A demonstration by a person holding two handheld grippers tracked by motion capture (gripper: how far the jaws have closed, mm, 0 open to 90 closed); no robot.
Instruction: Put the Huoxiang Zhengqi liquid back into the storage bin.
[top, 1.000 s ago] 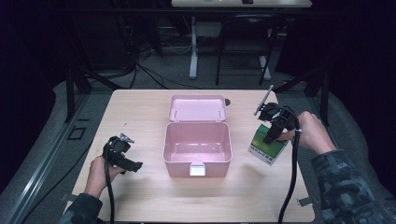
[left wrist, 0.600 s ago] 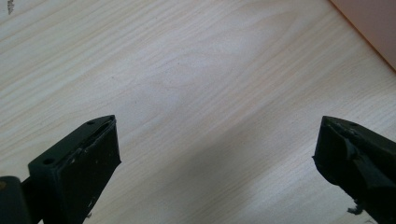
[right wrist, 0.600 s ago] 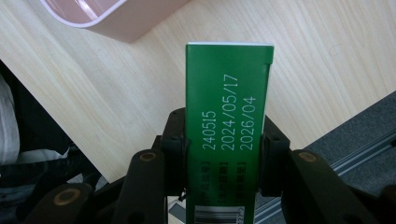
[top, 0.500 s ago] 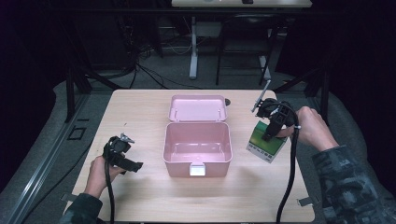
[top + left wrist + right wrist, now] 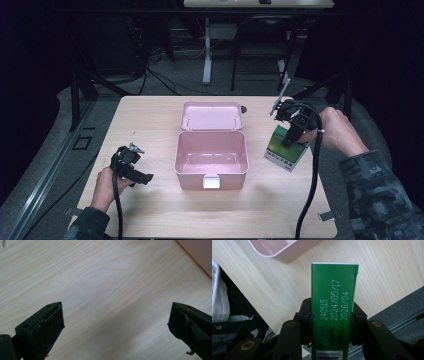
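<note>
A green carton [image 5: 285, 148] with white printed dates hangs above the table's right side, held by my right gripper [image 5: 290, 141], whose jaws press on its two narrow sides. In the right gripper view the green carton [image 5: 333, 302] stands up between the pads, with my right gripper [image 5: 332, 323] shut on it. An open pink box [image 5: 212, 160] sits at the table's middle, its lid [image 5: 212, 115] folded back. My left gripper [image 5: 142, 177] rests low at the left, pointing toward the box. In the left gripper view my left gripper [image 5: 116, 322] stands open over bare wood.
The wooden table [image 5: 150, 120] has room on both sides of the pink box. A corner of the pink box [image 5: 279, 248] lies beyond the carton in the right gripper view. Dark floor, cables and a table leg [image 5: 206, 55] lie behind the far edge.
My right gripper has lifted the green carton a little off the table. The left gripper has stayed where it was.
</note>
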